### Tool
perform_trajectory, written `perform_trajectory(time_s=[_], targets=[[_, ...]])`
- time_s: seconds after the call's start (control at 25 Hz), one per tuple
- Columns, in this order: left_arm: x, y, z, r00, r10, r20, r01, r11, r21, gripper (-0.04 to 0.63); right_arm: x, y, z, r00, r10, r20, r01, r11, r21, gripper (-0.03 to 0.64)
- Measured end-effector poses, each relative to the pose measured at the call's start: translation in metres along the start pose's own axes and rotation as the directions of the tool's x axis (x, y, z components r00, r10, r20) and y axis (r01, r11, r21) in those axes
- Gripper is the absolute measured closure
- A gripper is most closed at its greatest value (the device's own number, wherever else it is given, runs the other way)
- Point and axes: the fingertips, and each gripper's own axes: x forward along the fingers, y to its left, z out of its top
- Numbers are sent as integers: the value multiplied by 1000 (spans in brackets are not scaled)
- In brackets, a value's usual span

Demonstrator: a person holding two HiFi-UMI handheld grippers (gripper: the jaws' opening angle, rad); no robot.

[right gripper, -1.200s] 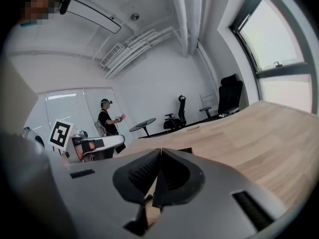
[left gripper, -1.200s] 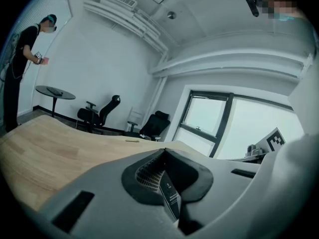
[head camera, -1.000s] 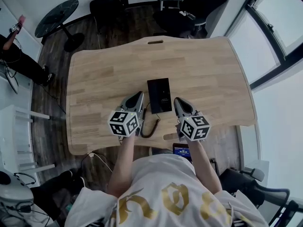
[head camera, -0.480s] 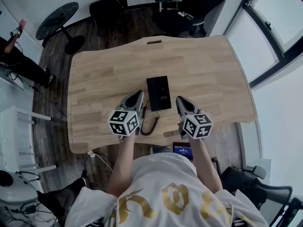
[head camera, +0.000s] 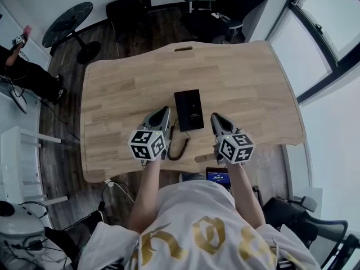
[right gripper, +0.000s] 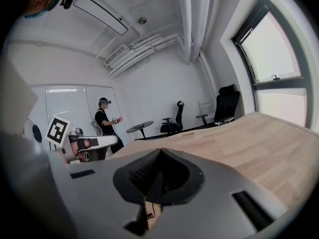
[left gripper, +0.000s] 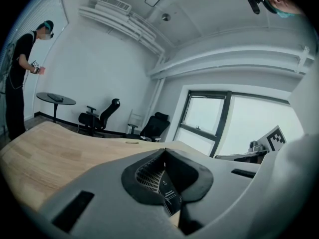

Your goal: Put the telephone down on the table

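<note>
The telephone (head camera: 189, 110), a flat black slab, lies face up on the wooden table (head camera: 247, 89), near its front middle. My left gripper (head camera: 165, 111) hovers just left of the telephone's near end, jaws shut and empty. My right gripper (head camera: 215, 117) hovers just right of it, also shut and empty. Neither touches the telephone. In the left gripper view the closed jaws (left gripper: 164, 153) fill the lower frame, and the telephone (left gripper: 170, 197) shows through the gap below them. In the right gripper view the jaws (right gripper: 159, 153) are closed too.
A curled black cable (head camera: 180, 148) lies on the table between the grippers, near the front edge. Black office chairs (head camera: 130, 4) and a round black side table (head camera: 67, 20) stand beyond the table. A person (head camera: 25, 75) stands at the left. Windows line the right side.
</note>
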Motion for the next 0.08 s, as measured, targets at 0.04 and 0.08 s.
perform_trajectory(time_s=[0.04, 0.08], targets=[[1, 1, 0, 1000, 0, 0, 0, 1000, 0, 584, 1, 0, 0, 1000, 1, 0, -1, 1000, -1, 604], [2, 2, 0, 1000, -1, 0, 1, 1000, 0, 584, 3, -1, 1, 1000, 2, 0, -2, 1000, -1, 604]])
